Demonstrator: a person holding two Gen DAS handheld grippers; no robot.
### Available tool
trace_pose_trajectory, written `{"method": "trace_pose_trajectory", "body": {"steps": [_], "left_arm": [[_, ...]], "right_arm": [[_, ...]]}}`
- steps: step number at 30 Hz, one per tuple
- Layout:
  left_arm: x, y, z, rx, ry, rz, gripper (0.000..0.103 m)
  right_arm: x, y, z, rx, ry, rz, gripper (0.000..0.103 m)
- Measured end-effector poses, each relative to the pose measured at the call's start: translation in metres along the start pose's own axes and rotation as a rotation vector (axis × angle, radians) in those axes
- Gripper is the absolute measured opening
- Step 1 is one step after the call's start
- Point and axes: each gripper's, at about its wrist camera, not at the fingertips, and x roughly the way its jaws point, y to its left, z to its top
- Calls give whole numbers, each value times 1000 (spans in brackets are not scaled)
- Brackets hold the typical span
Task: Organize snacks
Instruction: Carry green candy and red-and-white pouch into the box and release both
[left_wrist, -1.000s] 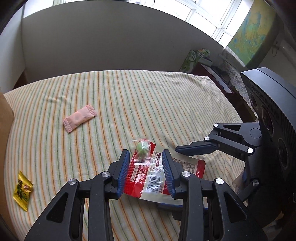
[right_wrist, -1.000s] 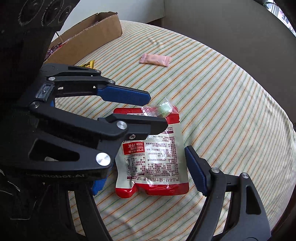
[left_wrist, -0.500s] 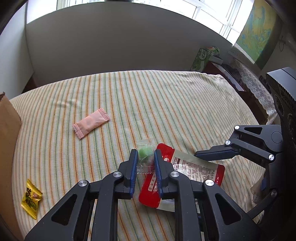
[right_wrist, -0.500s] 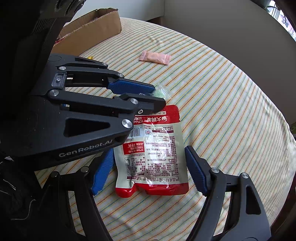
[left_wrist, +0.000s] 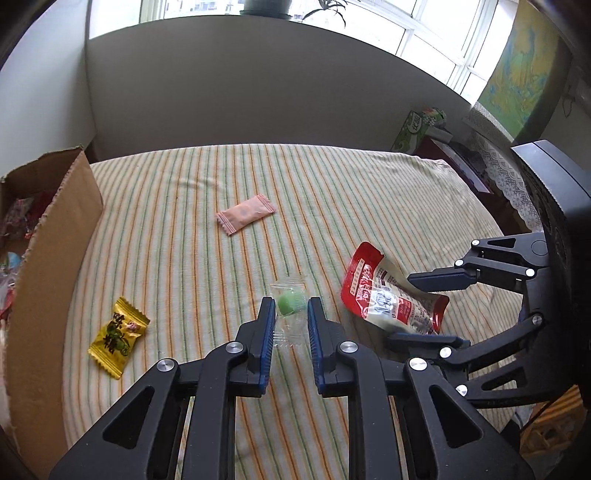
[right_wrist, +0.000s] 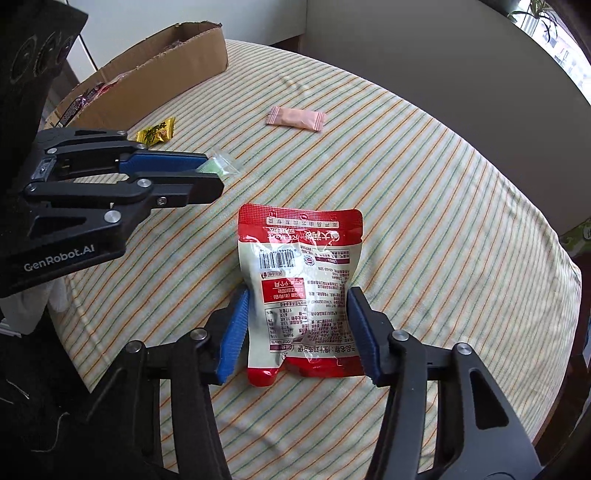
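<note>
Striped cloth (left_wrist: 369, 192) in cream, green and orange covers the round table, and four loose snacks show against it: one pink wrapped bar (left_wrist: 245, 218), one yellow candy packet (left_wrist: 117, 333), one green sweet in a clear wrapper (left_wrist: 290, 306), and one red and white pouch (right_wrist: 303, 291). More wrappers lie inside a single cardboard box (left_wrist: 55, 236) at the table's left edge, too jumbled to count.

Two grippers are at work. On the left gripper (left_wrist: 291, 314) the blue pads are drawn close on either side of the clear wrapper and appear to pinch it, with the green sweet showing just past the fingertips. The right gripper (right_wrist: 299, 328) has the lower half of the pouch between its half-closed jaws; both blue pads press against the pouch's sides, and the pouch's lower edge looks raised off the cloth, though the fisheye makes that hard to judge.

The pink bar lies alone toward the far side of the table, well apart from both grippers. The yellow packet sits near the box wall, to the left of the left gripper.

Behind the table runs a plain grey partition below a row of bright windows. A green carton (left_wrist: 417, 125) stands beyond the table's far right edge, near a lace-trimmed surface, and a map hangs on the wall above.
</note>
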Motion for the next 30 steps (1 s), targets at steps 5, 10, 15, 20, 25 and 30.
{"method": "trace_pose_trajectory", "body": {"steps": [5, 10, 15, 20, 25, 30], "left_arm": [[-16, 3, -4, -15, -26, 3, 16], [-36, 4, -5, -19, -62, -1, 16], [-61, 12, -3, -22, -108, 10, 16], [-85, 30, -3, -36, -146, 48, 16], [-108, 51, -8, -50, -179, 93, 16], [-129, 73, -15, -63, -209, 137, 16]], "right_arm": [[-5, -11, -3, 87, -36, 23, 51], [-20, -15, -5, 118, -76, 15, 51], [-44, -13, 5, 123, -126, 15, 51], [-64, -1, 27, 100, -170, 16, 51], [-72, 19, 54, 60, -195, 20, 51], [-70, 44, 80, 14, -203, 27, 51]]}}
